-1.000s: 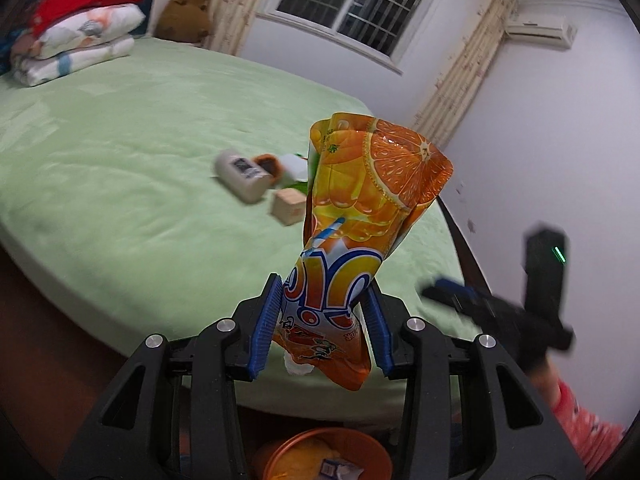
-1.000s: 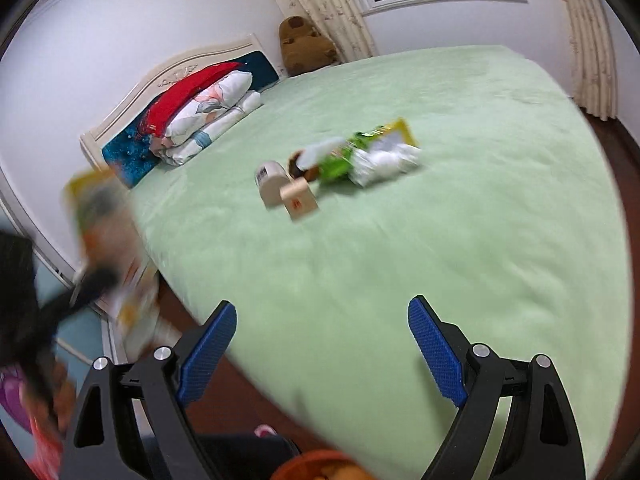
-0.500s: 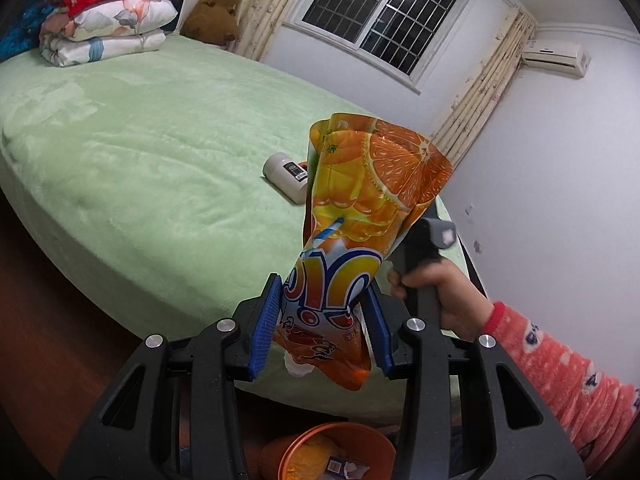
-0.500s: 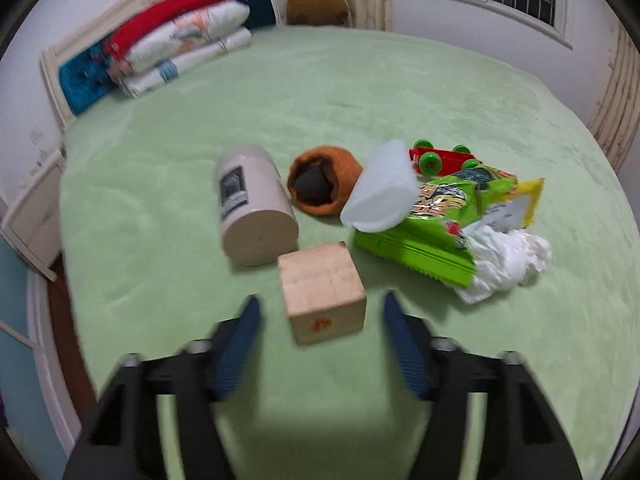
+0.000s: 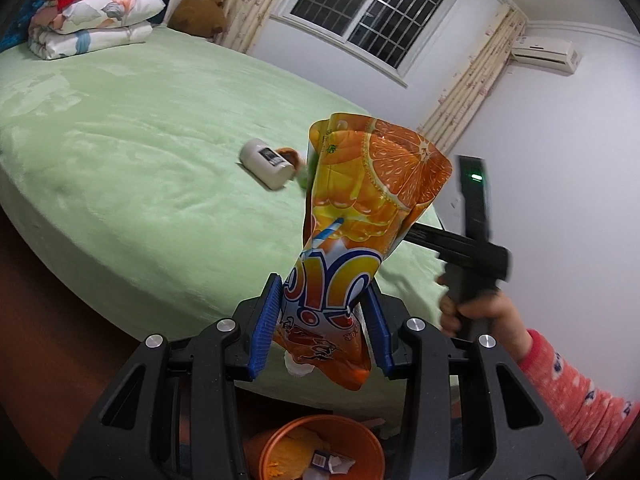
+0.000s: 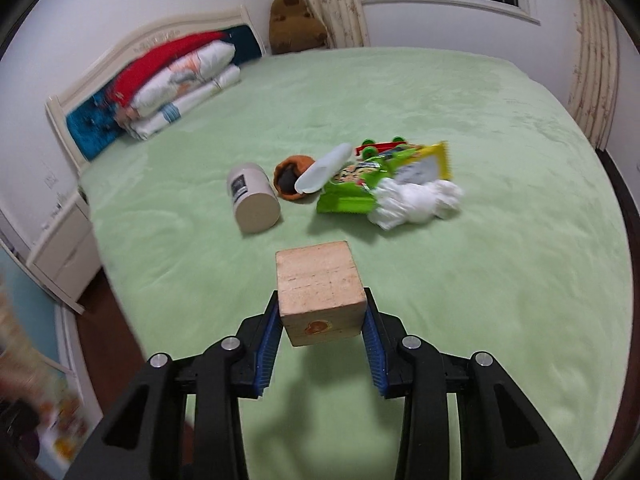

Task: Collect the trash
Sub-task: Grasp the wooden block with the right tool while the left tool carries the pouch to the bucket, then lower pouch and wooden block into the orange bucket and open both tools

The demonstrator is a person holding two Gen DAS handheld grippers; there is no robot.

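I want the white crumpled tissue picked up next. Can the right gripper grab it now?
Probably not yet: the right gripper is already shut on the wooden block, so nothing else fits. The tissue lies uncovered farther up the bed.

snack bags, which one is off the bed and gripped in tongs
The orange juice-print bag, upright between the left tongs. The green snack bag lies flat on the bed among the other litter.

Home bedroom: green-covered bed [image 6: 400, 92], headboard [image 6: 120, 64], folded quilts [image 5: 92, 20], curtained window [image 5: 376, 12].
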